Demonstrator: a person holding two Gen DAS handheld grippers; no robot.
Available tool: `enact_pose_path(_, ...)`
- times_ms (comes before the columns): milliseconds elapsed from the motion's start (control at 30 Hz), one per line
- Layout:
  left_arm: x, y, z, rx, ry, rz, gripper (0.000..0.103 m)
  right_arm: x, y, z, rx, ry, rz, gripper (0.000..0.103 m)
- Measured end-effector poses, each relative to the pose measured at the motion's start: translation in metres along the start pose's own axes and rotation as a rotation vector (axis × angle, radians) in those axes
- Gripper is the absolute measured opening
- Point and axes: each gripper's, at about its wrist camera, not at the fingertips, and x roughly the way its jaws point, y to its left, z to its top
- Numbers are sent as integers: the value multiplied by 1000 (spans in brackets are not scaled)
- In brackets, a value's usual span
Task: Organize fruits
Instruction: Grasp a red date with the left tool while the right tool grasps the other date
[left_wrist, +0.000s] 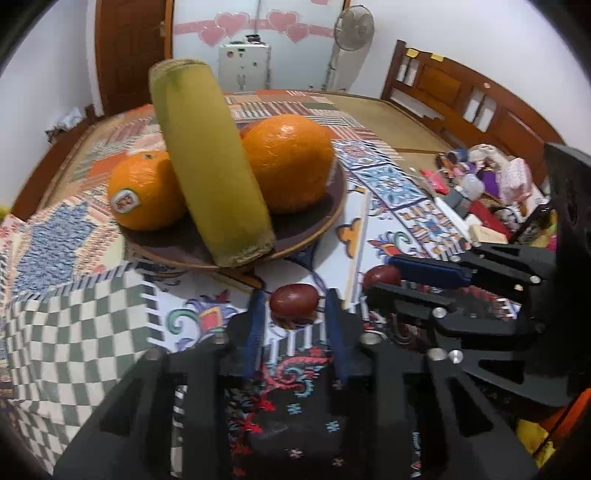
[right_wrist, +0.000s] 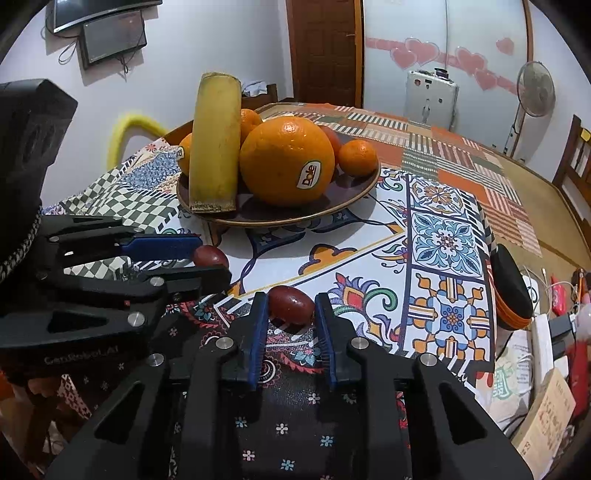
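Fruit, small, dark red, oval, two pieces. First red fruit (left_wrist: 293, 300) sits on the patterned tablecloth (left_wrist: 384, 192) between the blue pads of the left gripper (left_wrist: 294, 314), whose jaws are closed on it, pads pressing both sides. Second red fruit (right_wrist: 290, 304) lies likewise on the cloth, clamped between the blue pads of the right gripper (right_wrist: 290, 314), jaws shut against its flanks. The two grippers stand just beside each other, each visible from the other's camera: the right one at the right edge of the left view, the left one at the left edge of the right view.

Brown plate (right_wrist: 354, 201), round, rimmed, on the cloth just beyond both grippers. Contents: one banana piece (right_wrist: 214, 147), cut at both ends, leaning upright against the oranges; one large orange (right_wrist: 280, 162) with a white sticker, at the front; one orange (left_wrist: 142, 184) with a sticker behind the banana; one small orange (right_wrist: 357, 157) near the plate's far right rim.

Background: wooden door (right_wrist: 323, 51), standing fan (right_wrist: 535, 92), pink heart decorations (right_wrist: 421, 51) on the wall.
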Motion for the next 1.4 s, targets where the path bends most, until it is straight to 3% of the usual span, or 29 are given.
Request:
enact_pose_path(333,-15,16,-9,-34,-27,-5,25,-13,-1,7,22,-45,14,23)
enact_pose_path(733,-52,52,4,-52,-124,91,25,-18,-14,33,50,-115,4,23)
enact_pose_path(1100,-36,59,23,-55,-113,97,25,6,14,44,-20,-92,40,23)
enact_pose_path(1400,-26,59,28,-50,-111,110,26,18,20,41,-24,-75,21,23)
